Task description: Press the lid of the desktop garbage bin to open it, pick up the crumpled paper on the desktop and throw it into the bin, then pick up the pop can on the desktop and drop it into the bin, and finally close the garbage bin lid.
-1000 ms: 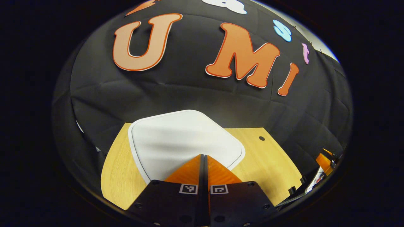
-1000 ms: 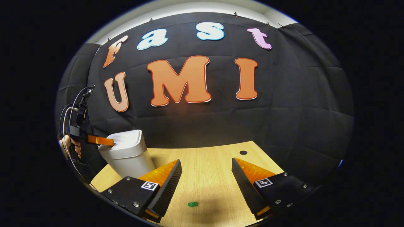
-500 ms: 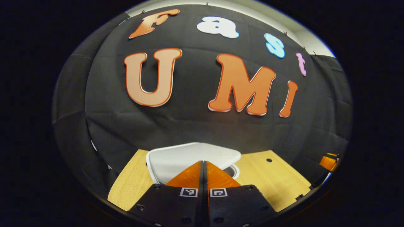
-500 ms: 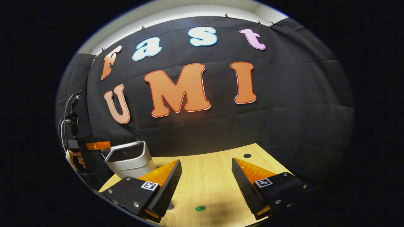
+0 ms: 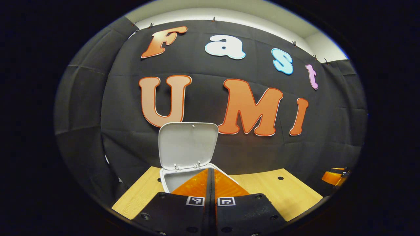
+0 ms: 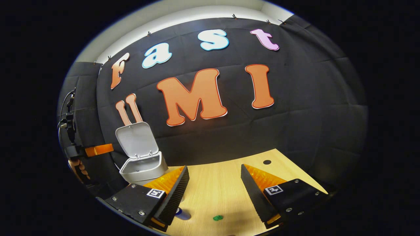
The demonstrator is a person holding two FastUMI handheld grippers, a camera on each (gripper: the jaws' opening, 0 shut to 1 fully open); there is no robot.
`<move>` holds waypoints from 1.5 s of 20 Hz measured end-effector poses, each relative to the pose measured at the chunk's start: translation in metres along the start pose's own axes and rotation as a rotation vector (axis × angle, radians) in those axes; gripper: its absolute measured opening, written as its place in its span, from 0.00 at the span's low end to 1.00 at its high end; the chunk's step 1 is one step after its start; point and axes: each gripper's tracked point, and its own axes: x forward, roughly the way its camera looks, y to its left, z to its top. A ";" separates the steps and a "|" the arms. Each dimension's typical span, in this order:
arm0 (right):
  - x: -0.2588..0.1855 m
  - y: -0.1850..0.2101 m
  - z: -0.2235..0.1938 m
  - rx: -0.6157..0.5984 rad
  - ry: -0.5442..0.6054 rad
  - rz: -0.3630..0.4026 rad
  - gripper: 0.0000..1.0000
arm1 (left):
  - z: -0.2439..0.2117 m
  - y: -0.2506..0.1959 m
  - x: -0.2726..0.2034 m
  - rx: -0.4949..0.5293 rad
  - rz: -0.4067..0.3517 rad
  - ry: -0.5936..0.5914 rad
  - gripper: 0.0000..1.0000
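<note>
Lid (image 5: 188,145) stands upright on the open bin (image 6: 144,169), inside unseen; left gripper (image 5: 210,173) pressed together, right gripper (image 6: 213,178) spread apart.

Bin lid (image 5: 188,145) now fully up, L gripper (image 5: 211,183) backed off.

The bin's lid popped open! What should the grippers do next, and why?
Probably lower the open right gripper toward the wooden desktop to look for the crumpled paper. The white plastic bin's lid stands upright, so pressing is done, and the left gripper is shut and empty.
</note>
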 end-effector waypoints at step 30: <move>0.052 -0.009 -0.224 -0.059 0.538 0.048 0.96 | -0.100 0.005 0.000 0.008 -0.114 0.182 0.94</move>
